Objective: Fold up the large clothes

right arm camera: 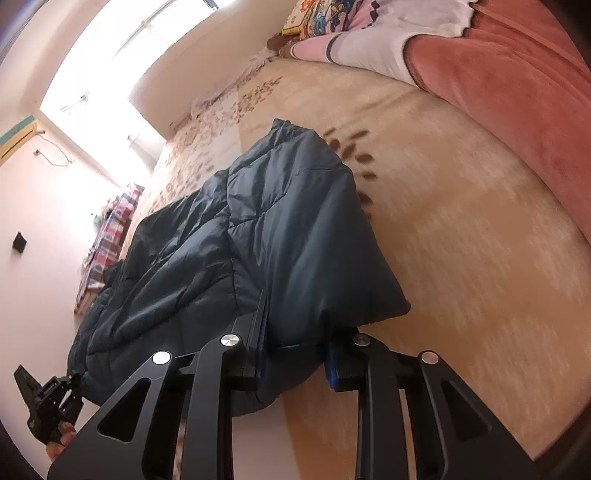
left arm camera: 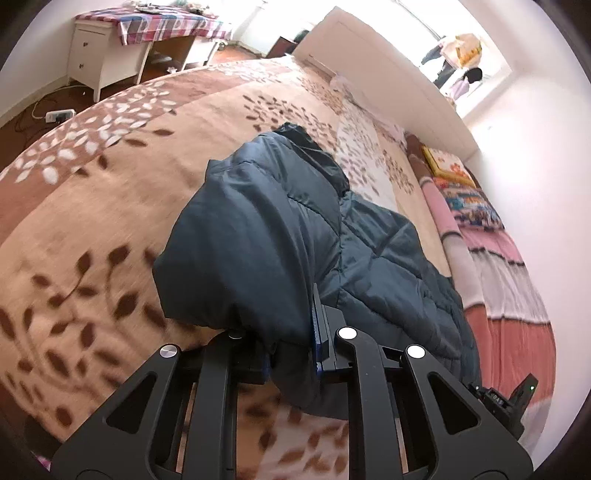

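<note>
A dark blue-green quilted puffer jacket (left arm camera: 280,229) lies on a bed with a tan blanket printed with brown and white leaves (left arm camera: 110,206). In the left wrist view my left gripper (left arm camera: 291,339) is shut on one corner of the jacket, and the padded cloth bulges up between the black fingers. In the right wrist view my right gripper (right arm camera: 295,350) is shut on another corner of the jacket (right arm camera: 280,229), lifted off the tan blanket (right arm camera: 461,240). The other gripper (right arm camera: 48,402) shows at the lower left there.
A white headboard (left arm camera: 388,70) runs along the far side of the bed. Pink and red folded bedding (left arm camera: 506,288) and colourful pillows (left arm camera: 469,203) lie on its right. A white drawer unit and a desk with a checked cloth (left arm camera: 159,22) stand beyond the bed, with a power strip (left arm camera: 59,115) on the floor.
</note>
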The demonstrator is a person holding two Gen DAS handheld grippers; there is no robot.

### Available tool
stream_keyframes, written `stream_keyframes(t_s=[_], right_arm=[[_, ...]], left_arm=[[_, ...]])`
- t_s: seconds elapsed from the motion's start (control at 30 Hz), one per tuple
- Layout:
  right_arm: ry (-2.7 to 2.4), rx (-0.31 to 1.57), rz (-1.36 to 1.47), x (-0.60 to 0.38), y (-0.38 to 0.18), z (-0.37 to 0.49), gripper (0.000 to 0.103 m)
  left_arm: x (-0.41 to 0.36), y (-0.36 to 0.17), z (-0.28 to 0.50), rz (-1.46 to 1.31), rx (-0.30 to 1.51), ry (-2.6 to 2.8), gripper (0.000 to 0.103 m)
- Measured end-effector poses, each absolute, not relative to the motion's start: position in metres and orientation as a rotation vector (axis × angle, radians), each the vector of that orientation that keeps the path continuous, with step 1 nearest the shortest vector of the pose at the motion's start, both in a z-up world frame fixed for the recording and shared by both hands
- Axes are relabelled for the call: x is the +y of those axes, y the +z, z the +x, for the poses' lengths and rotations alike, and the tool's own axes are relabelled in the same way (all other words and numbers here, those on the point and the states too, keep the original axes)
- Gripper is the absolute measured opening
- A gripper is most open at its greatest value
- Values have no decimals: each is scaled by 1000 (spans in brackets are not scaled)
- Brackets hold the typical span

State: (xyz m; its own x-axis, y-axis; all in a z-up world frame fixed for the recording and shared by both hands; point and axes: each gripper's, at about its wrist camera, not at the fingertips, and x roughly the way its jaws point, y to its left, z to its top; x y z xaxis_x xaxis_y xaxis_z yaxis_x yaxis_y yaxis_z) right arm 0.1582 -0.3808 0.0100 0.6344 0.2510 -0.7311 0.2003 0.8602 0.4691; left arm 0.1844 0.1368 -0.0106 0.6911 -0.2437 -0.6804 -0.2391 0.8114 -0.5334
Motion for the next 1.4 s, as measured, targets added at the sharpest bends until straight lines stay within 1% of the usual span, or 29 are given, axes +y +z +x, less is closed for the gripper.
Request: stream_keyframes(t_s=[0.27,0.47,0.5,0.57,0.6,0.63,0.67,0.7,0.73,0.77,0.83,0.87,0.9,0.93,1.07,1.13,1.17,1.23,1.37,1.4], right_arm=[[32,943,483,-370,7,75,25],[7,962,484,-372,-8,50,25],[-3,964,460,-369,-10,50,27],[-27,976,430,-366,-14,53,32],[-45,987,432,-367,-16,54,38],[-55,994,443,-368,-18,54,46],[-68,1009,468,-372,-20,55,50],[-75,1019,495,-376,-20,54,57],[-76,1027,518,-380,-20,53,59],[-74,1032,527,-381,-18,51,60],[-86,1037,516,-386,-11,44,67],[-96,1031,505,-387,-7,40,69],[-114,1023,488,-388,-2,34,74],[-130,1024,465,-388,4,28,77],[-186,1043,348,-374,17,10,78],[-181,1046,300,-358,24,7,82],[-158,1043,297,-351,27,8,82],[-92,1010,284,-334,38,9,82],[11,938,101,-282,62,26,82],[28,925,66,-271,64,31,80]], left_arm=[[143,-24,104,-643,861,-25,16],[141,-40,81,-608,892,-18,17],[141,-43,81,-605,895,-14,18],[142,-47,82,-604,903,-2,21],[142,-48,83,-608,906,7,26],[142,-49,84,-604,911,21,30],[142,-50,85,-600,918,30,32],[141,-50,85,-592,927,35,37],[140,-50,86,-583,932,38,42],[139,-50,86,-573,936,39,45],[136,-49,84,-547,945,28,54],[135,-49,83,-533,945,20,55],[134,-49,82,-519,945,12,57],[134,-49,81,-506,944,5,59],[130,-47,78,-454,936,-22,60],[131,-47,78,-443,935,-41,61],[132,-46,78,-444,936,-48,61],[135,-46,78,-452,940,-75,61],[136,-44,77,-442,949,-108,60],[136,-43,77,-439,952,-114,61]])
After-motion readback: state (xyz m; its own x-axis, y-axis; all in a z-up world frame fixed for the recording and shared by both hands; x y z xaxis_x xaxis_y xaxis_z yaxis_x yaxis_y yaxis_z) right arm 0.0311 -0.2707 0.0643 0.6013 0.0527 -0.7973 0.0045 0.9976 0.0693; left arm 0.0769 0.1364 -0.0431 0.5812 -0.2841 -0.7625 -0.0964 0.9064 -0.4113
